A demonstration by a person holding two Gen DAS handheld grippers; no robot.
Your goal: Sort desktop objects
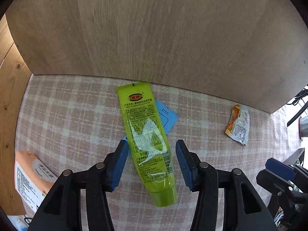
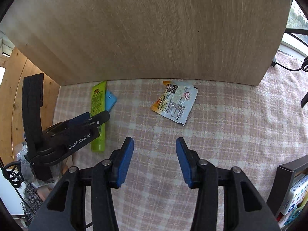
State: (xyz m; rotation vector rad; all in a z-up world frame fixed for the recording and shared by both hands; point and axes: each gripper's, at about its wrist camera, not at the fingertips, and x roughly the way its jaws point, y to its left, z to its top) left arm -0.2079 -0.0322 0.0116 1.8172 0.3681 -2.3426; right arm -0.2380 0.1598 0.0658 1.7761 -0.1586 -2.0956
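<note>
Lime-green plastic, the tube (image 1: 148, 140) lies flat on the counter (image 1: 77, 115), which is covered in a pink-and-white checked cloth. Its crimped end is against the foot of a pale wooden board (image 1: 154, 28) that stands upright at the back, and its cap points toward the camera. A small light-blue card-like object (image 1: 167, 119) lies partly under the tube, showing to its right.

The left gripper (image 1: 152, 163) hangs over the tube with its jaws apart, one blue pad on each side of the tube's lower half; neither pad presses on it. Whether the left pad touches the tube's edge cannot be told.

Well to the right of the tube lies a crumpled orange-and-white sachet (image 2: 175, 102), also near the board's foot. The right gripper (image 2: 155, 159) is above bare cloth in front of the sachet, its jaws apart with nothing between them.

At the left edge of the left wrist view, a peach-and-white box (image 1: 30, 177) lies beside a pine panel (image 1: 9, 105).
</note>
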